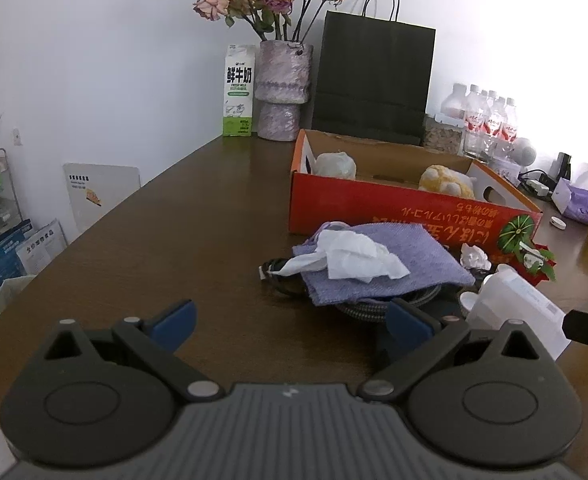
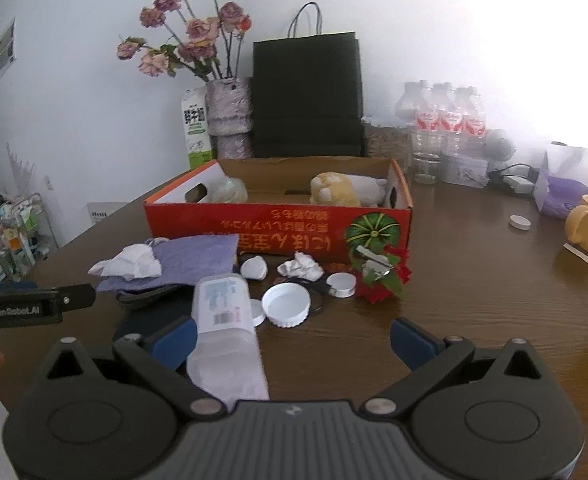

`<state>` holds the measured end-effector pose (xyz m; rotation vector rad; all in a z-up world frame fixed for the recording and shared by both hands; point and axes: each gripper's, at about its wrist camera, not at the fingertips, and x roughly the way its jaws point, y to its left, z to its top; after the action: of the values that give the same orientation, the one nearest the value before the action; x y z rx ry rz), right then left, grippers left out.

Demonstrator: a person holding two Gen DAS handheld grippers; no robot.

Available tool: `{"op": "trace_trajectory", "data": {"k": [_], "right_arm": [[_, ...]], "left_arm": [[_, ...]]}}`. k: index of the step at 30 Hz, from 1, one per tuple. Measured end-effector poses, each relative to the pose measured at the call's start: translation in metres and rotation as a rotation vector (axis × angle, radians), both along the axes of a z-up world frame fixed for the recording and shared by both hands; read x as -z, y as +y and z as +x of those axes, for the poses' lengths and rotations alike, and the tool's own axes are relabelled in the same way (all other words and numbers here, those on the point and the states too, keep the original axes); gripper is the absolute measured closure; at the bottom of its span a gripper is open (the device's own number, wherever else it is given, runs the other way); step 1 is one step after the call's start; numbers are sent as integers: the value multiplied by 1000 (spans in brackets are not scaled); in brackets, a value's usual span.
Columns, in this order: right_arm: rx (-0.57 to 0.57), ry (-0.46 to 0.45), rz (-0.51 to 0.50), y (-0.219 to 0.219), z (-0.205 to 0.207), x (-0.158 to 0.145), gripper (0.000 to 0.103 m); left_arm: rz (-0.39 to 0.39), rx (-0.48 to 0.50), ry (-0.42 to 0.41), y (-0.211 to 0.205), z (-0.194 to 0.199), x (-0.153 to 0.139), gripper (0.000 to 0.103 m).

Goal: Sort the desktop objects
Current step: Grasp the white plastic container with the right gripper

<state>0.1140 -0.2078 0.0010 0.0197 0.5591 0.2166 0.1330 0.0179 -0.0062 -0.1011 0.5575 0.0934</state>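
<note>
Dark wood surface against white wall. Red cardboard box mid-surface, 2 items inside: yellow plush, white bundle. In front of box: 1 purple cloth, 2 crumpled tissues, 1 clear container on side, several white lids. Back row: 1 milk carton, 1 vase, 1 black bag. Left claw released, empty. Right claw released, container beside left finger.

I hold both grippers low and level, pointing forward. My left gripper has its jaws spread wide, empty. My right gripper gapes equally wide.
</note>
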Motion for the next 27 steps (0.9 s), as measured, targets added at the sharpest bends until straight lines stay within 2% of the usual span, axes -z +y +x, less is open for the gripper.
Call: {"op": "trace_trajectory", "data": {"k": [12,15,19,21,23,27], "right_arm": [[-60,37,-52,27,15,12,0],[-66,48,-60,33,24,16,5],[-81,72,-71,40,36,23,24],[-89,86,-70,43,41,28,37],[-109,106,-69,46,45,32,60],[-128,112,-57,46,44,38,60]], "left_arm": [[14,38,-16,0,10,-2,0],[19,39,-3,0,13,1,0],[20,40,8,2,16,3,0],[21,41,13,4,17,5,0],[16,42,18,5,17,6,0],[14,45,16,6,19,6,0]]}}
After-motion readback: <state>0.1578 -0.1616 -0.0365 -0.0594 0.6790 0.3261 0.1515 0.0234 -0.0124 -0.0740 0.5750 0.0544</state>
